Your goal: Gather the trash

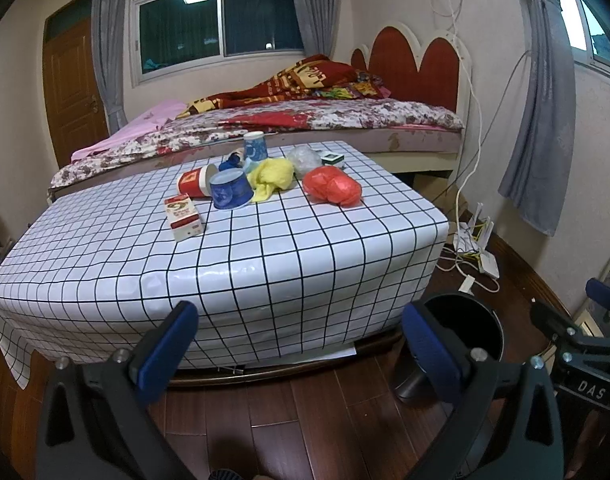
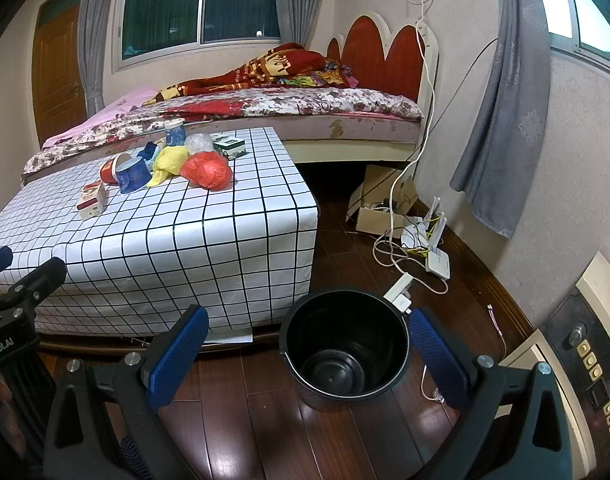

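Observation:
Trash lies on a low table with a white grid cloth (image 1: 265, 248) (image 2: 185, 232): a red plastic bag (image 1: 332, 185) (image 2: 206, 170), a yellow bag (image 1: 272, 178) (image 2: 168, 162), an overturned blue cup (image 1: 230, 189) (image 2: 134, 176), a red cup on its side (image 1: 195, 181) (image 2: 111, 169), a small red-and-white carton (image 1: 184, 218) (image 2: 91, 200), an upright blue cup (image 1: 254, 145) (image 2: 174, 132), a clear crumpled bag (image 1: 304, 160) (image 2: 198, 143) and a small green box (image 1: 332, 157) (image 2: 230, 147). An empty black bin (image 2: 345, 350) (image 1: 465, 328) stands on the floor. My left gripper (image 1: 301, 348) and right gripper (image 2: 309, 360) are open, well short of the table.
A bed (image 1: 305, 120) stands behind the table. Cables, a router (image 2: 421, 236) and a cardboard box (image 2: 379, 204) lie on the wooden floor to the right. A grey curtain (image 2: 501, 120) hangs by the right wall. A door (image 1: 71, 88) is at far left.

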Demonstrator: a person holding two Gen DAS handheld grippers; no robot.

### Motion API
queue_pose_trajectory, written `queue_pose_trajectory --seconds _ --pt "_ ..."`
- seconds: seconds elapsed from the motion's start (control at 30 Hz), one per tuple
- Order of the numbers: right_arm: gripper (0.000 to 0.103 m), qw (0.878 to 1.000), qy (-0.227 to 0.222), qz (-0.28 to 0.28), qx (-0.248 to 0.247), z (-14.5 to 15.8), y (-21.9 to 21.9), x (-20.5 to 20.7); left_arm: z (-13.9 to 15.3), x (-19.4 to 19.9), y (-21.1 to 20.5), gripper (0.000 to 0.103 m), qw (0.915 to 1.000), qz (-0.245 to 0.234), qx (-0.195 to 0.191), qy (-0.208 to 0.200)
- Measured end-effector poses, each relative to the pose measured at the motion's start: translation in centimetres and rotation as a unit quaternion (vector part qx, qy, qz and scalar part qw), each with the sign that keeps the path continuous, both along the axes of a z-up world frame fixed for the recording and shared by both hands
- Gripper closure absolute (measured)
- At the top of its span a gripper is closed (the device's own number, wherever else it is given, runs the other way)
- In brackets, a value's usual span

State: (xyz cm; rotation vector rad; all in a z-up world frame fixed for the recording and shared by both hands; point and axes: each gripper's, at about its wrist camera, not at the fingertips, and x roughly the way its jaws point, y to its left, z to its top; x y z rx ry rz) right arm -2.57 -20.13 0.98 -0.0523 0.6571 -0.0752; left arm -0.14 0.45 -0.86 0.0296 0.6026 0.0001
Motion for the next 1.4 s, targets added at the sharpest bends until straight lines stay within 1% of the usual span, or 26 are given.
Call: queue_pose_trajectory --seconds 1.4 --pt "0.001 1.0 0.002 0.001 0.001 0.0 0.42 0.26 0.06 -0.04 -0.63 0.001 1.0 -0.004 0.0 0.006"
